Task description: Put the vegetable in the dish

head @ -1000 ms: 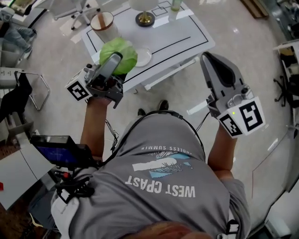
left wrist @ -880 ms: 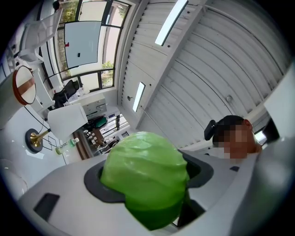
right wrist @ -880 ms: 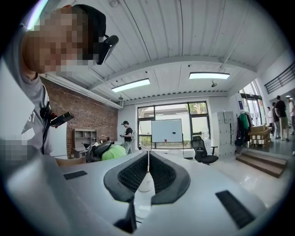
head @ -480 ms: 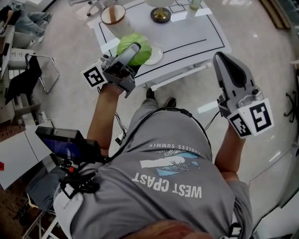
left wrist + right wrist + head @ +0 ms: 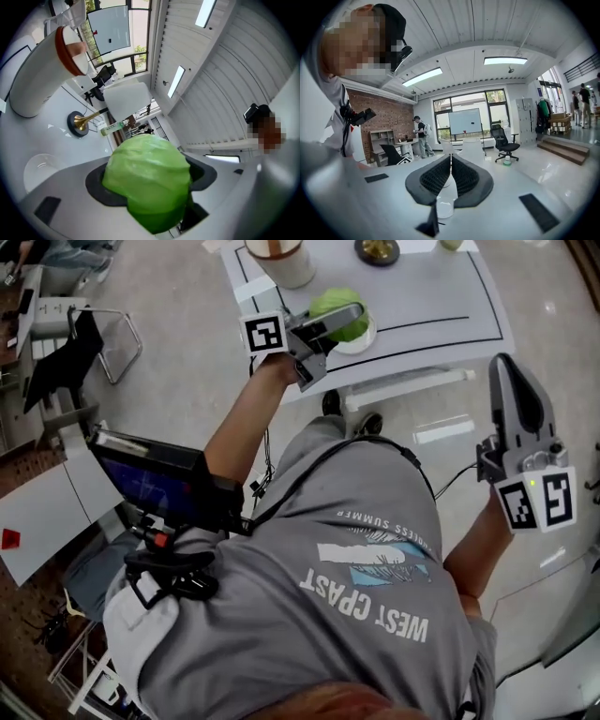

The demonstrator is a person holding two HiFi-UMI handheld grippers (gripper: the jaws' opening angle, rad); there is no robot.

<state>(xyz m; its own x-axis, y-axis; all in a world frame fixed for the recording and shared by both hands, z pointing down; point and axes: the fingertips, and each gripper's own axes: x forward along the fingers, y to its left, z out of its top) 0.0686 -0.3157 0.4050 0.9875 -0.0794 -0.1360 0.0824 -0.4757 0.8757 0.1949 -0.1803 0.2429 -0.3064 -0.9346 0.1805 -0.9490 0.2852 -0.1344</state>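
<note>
Cabbage [image 5: 336, 304], a round, pale-green head with smooth, waxy, faintly creased leaves, is pinched between the spread fingers of the left gripper [image 5: 343, 319], whose dark pads press on its two sides. A second ago I had it higher and nearer the front left corner of the tabletop [image 5: 441, 296]. It has since come down and in, and the head view now shows it over the dish [image 5: 364, 337], with only a crescent of the rim showing past it. I cannot tell whether it touches the dish yet.

That dish is shallow, round, glossy and white, and it sits close to the tabletop's front edge, toward the left corner. The tabletop is flat matte white with thin black lines drawn on it. Along its left edge stands a tall white cylindrical container [image 5: 281, 257] with a brown top, and at the back edge a round brass-coloured base [image 5: 378, 249].

My right gripper [image 5: 514, 381] has sunk only a little and stays off the table's right side, over the shiny floor. Its ribbed black pads are pressed together at the tips with nothing between them.
</note>
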